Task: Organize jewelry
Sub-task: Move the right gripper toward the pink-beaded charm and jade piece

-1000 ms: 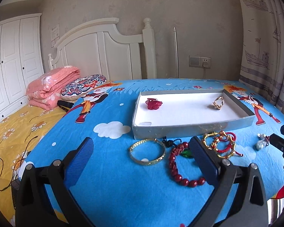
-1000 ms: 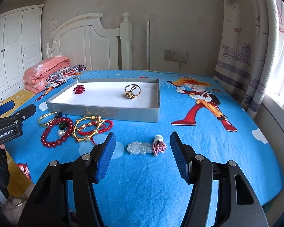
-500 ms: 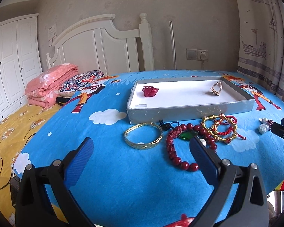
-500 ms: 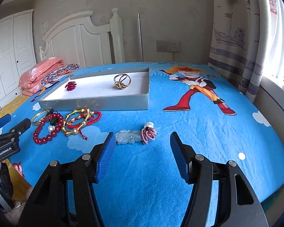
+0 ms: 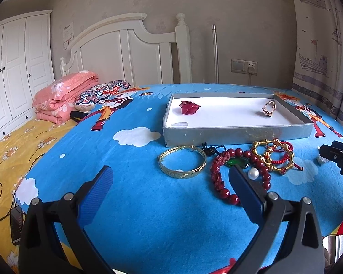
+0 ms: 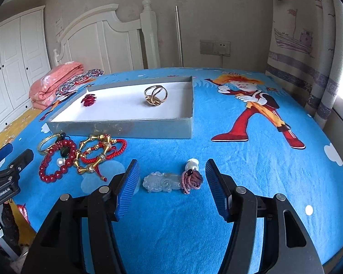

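A grey tray with a white floor lies on the blue bedspread. It holds a red flower piece and a gold ring. In front of it lie a gold bangle, a red bead bracelet with a green stone and a pearl, and gold-and-red bracelets. A pale jade pendant with a purple tassel lies between the fingers of my open right gripper. My left gripper is open and empty, just short of the bangle.
A folded pink quilt and a patterned pillow lie at the head of the bed by the white headboard. A curtain hangs at the right. The bed's near edge drops off just below both grippers.
Both grippers have moved forward and lower toward the jewelry. The pendant now lies between the right fingers, and the bangle is closer to the left fingers. No jewelry has moved.
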`<state>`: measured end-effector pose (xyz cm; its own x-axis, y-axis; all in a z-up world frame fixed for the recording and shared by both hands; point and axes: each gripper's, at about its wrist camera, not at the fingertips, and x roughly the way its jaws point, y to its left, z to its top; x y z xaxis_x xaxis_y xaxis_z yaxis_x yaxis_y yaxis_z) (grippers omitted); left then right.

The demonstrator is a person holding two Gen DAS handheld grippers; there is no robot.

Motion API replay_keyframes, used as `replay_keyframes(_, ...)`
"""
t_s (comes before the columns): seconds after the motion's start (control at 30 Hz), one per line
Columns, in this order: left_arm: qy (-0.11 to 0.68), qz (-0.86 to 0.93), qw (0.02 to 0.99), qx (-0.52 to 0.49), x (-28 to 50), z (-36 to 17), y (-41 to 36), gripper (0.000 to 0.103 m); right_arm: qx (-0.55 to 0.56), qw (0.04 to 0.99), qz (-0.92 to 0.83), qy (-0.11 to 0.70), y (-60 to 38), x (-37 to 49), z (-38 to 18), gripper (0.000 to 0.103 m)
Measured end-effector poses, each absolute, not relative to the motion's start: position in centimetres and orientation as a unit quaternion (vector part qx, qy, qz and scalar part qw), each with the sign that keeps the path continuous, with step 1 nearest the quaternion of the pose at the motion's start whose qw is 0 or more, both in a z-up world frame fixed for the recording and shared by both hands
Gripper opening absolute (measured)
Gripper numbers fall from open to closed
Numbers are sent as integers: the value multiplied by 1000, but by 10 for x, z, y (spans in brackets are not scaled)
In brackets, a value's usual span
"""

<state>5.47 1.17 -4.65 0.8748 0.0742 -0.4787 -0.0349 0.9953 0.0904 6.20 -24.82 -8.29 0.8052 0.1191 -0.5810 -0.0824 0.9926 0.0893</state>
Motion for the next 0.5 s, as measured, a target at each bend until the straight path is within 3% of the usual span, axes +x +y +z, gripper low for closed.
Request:
replay_keyframes(0.17,254,32,966,35,56,-48,13,98,28,945,90,312,-242,45,-84,43)
replay_keyframes(0.5,253,31,966,38,55,-48,11,98,-11,945,102,310,-218,28,-85,41)
